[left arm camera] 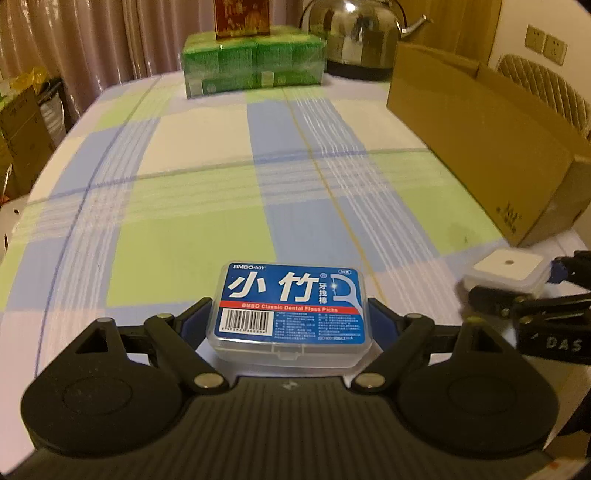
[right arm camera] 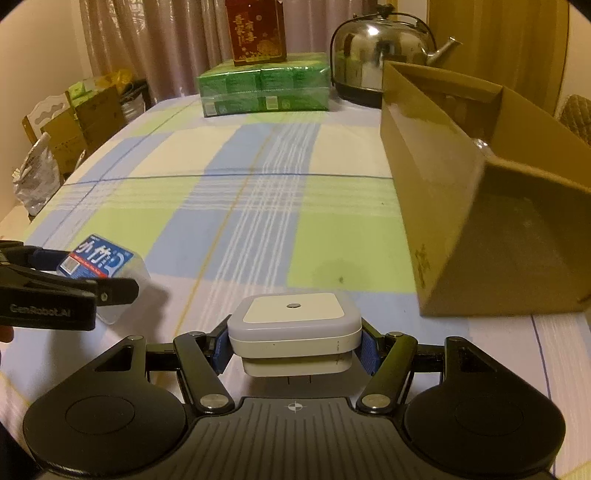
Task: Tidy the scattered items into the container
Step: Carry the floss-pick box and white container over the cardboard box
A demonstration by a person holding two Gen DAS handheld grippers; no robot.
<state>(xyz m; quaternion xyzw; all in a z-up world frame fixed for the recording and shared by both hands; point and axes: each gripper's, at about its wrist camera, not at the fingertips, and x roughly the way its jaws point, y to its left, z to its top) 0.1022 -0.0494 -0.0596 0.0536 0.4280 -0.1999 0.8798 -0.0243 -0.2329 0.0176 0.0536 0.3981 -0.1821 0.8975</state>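
Note:
My left gripper (left arm camera: 290, 314) is shut on a clear dental floss pick box with a blue label (left arm camera: 290, 312), held just above the checked tablecloth. It also shows in the right wrist view (right arm camera: 98, 264), at the far left. My right gripper (right arm camera: 293, 343) is shut on a white square night light (right arm camera: 293, 325). The night light also shows in the left wrist view (left arm camera: 506, 271), at the right. An open cardboard box (right arm camera: 480, 206) stands on the table ahead and to the right; it also shows in the left wrist view (left arm camera: 487, 147).
At the table's far end stands a green wrapped pack (right arm camera: 264, 86) with a red carton (right arm camera: 256, 31) on top, and a steel kettle (right arm camera: 384, 55) beside it. Boxes and bags (right arm camera: 74, 122) sit off the table's left side.

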